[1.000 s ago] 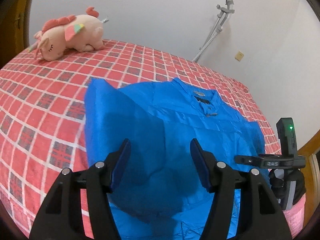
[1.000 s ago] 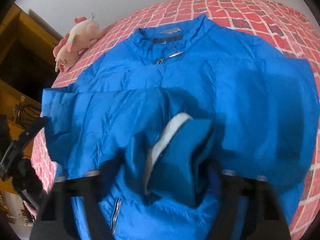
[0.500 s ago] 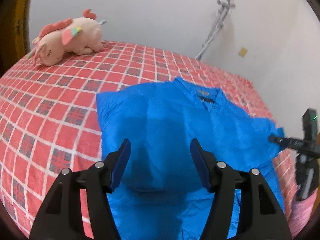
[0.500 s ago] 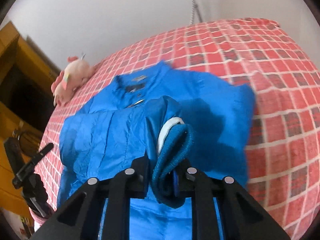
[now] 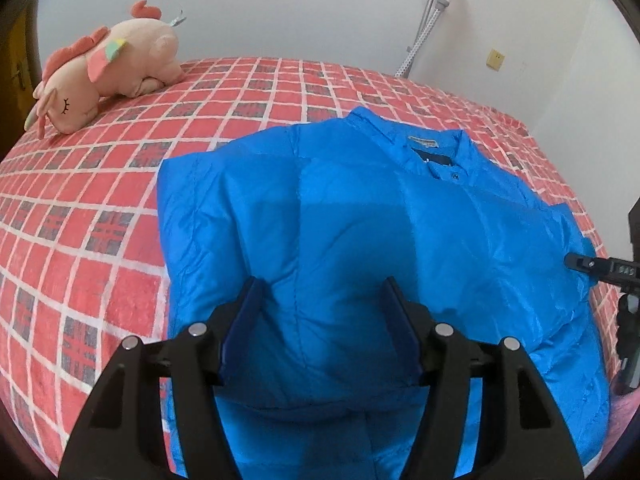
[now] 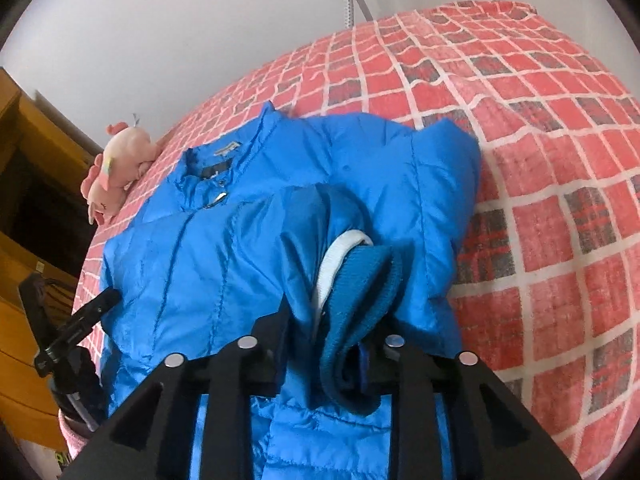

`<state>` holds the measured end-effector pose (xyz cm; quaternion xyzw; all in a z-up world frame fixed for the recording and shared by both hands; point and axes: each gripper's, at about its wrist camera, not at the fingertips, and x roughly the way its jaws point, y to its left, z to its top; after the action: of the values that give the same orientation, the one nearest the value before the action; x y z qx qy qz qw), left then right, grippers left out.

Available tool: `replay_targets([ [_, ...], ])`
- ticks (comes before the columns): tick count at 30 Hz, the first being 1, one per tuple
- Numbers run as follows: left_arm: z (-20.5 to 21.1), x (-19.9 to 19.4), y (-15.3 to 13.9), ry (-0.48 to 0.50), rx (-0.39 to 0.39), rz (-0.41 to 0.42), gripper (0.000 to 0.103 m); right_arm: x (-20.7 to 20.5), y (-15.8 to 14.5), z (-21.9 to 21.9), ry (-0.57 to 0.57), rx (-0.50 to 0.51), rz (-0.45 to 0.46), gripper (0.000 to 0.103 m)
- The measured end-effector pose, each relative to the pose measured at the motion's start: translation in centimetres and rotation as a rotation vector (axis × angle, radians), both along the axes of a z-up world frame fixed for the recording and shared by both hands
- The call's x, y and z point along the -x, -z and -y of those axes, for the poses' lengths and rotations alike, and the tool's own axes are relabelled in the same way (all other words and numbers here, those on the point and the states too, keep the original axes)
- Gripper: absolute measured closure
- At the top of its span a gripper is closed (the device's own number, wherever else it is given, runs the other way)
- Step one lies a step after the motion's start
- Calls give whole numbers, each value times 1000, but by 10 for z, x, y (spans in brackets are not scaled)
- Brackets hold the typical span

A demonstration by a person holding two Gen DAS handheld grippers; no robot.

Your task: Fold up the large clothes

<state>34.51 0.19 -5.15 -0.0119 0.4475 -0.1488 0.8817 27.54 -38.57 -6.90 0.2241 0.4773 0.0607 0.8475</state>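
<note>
The sleeve cuff (image 6: 352,304) of the blue jacket (image 5: 360,216) is pinched by the right gripper (image 6: 336,344). The left gripper (image 5: 320,320) is held spread above the jacket. The collar label (image 5: 422,143) is too small to be read.

Pretty clearly I'm in somebody's bedroom at home: a bed with a red plaid checkered cover (image 5: 248,92), a pink plush unicorn toy (image 5: 108,76) lying near the plain white wall (image 5: 300,8), and yellow-brown wooden furniture (image 6: 24,136) beside the bed.
</note>
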Motion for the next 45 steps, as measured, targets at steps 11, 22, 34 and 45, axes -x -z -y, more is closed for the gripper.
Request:
replay_targets([
  [11, 9, 43, -47, 22, 55, 80, 36, 34, -59, -51, -98, 129, 138, 67],
  [22, 25, 21, 12, 76, -35, -10, 36, 9, 5, -60, -115, 181, -10, 68],
  [34, 45, 45, -2, 95, -69, 41, 34, 23, -18, -91, -176, 254, 53, 66],
  [45, 32, 37, 0, 86, -50, -17, 35, 28, -8, -72, -154, 157, 31, 64],
])
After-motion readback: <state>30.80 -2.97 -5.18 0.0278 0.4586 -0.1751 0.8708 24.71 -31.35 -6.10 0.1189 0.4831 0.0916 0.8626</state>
